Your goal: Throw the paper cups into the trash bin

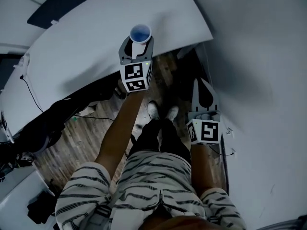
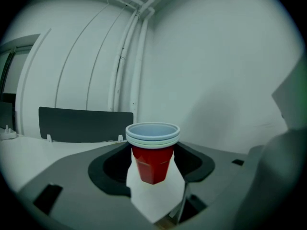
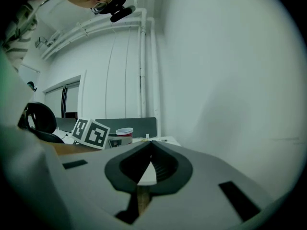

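**Table [image 1: 86,42] edge: cups [image 2: 152,153] in left gripper [image 1: 138,46]**

The white table stands by a white wall [image 1: 259,56], above a wood floor [image 1: 84,135]. The nested red cups are white-rimmed and upright, the top one empty. The left gripper's jaws clamp them above the table edge, arm extended forward. The right gripper [image 1: 202,91] has its jaws together and empty, and hangs low beside the wall.

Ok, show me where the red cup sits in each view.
Head view: red cup top centre, between the left gripper's jaws.
Left gripper view: the cup dead centre, gripped.
Right gripper view: small, left of centre, beside the marker cube.
Shared landmark: the dark panel beyond the cup.
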A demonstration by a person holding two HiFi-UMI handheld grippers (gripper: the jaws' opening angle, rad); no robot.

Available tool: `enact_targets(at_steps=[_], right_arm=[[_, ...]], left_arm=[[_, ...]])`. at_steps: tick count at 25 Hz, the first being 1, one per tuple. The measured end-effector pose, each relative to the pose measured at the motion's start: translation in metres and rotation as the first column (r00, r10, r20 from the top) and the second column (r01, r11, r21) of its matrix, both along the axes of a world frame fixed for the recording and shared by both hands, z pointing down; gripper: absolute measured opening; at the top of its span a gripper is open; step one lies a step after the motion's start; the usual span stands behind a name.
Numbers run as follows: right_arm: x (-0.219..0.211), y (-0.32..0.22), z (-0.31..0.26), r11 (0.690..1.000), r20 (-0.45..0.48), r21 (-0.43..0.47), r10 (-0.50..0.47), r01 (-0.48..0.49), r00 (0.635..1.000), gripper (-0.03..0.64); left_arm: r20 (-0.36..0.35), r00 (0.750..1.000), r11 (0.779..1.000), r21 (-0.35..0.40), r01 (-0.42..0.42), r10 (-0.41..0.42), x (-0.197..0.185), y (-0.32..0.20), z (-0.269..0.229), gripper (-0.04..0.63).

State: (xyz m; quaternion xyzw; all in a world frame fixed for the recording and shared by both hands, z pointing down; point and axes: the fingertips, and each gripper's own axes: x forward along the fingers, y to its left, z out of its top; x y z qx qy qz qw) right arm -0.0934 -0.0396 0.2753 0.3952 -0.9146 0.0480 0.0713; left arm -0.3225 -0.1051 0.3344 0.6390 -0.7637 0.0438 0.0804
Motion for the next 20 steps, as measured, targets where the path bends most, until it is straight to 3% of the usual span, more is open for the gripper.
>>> enact_targets(at_steps=[20], right_arm=[[0.051, 0.015, -0.053, 0.994, 0.049, 0.044, 0.097, -0.099, 0.994, 0.015]], left_arm=[[0.007, 0.981, 0.978, 0.080, -0.195, 0.195, 0.116, 0.052, -0.096, 0.296]])
